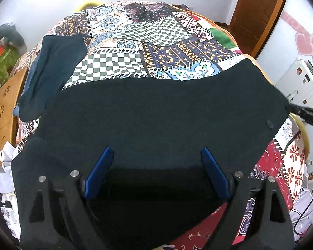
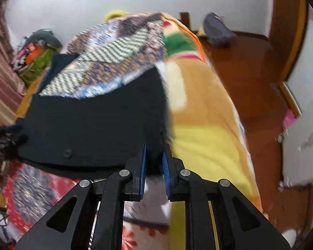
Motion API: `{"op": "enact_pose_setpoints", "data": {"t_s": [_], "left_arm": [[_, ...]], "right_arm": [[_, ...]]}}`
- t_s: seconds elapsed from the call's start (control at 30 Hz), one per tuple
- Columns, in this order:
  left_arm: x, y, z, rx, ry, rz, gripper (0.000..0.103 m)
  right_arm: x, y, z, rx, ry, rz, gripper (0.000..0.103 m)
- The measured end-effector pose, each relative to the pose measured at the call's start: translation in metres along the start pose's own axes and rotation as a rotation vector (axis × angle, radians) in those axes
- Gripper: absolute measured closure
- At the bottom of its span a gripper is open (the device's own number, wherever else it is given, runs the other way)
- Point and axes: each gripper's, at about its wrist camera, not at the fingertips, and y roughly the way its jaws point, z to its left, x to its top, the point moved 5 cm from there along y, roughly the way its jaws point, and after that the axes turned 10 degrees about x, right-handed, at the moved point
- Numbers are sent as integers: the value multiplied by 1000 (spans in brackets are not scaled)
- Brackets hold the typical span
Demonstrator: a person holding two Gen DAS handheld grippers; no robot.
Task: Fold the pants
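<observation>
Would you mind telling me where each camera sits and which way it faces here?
Left wrist: on the left tool, fingers wide apart, looking across the black pants on the patchwork bedspread; the right tool shows at the pants' right corner.
Right wrist: on the right tool, nearly closed at that corner, facing the orange blanket.
Both share pants, bedspread.

Right wrist view: motion blur smears the patterned bedspread point(image 2: 114, 62) and the clutter point(image 2: 34, 60) at left. The pants point(image 2: 94, 125) cover the bed beneath; whether the right tongs point(image 2: 154, 160) touch the pants' edge cannot be told. Left wrist view: the left tongs point(image 1: 156, 154) hide the pants' near hem at lower frame.
</observation>
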Motion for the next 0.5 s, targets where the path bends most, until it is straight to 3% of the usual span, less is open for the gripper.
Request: {"op": "enact_pose_setpoints", "data": {"t_s": [0.1,0.23,0.4,0.5], "left_arm": [[-1,-5,4,2,-13,-17,15],[2,-22,24,14,-54,-73,15],[2,-47,81,53,-154,-135,15],[-4,-58,126,93,-232,-157,12]], "right_arm": [[-4,-9,-5,-57,35,-2,89],[15,-30,17,-60,-11,-64,85],[42,-38,75,21,-136,-142,70],[57,-26,120,86,-230,-152,69]]}}
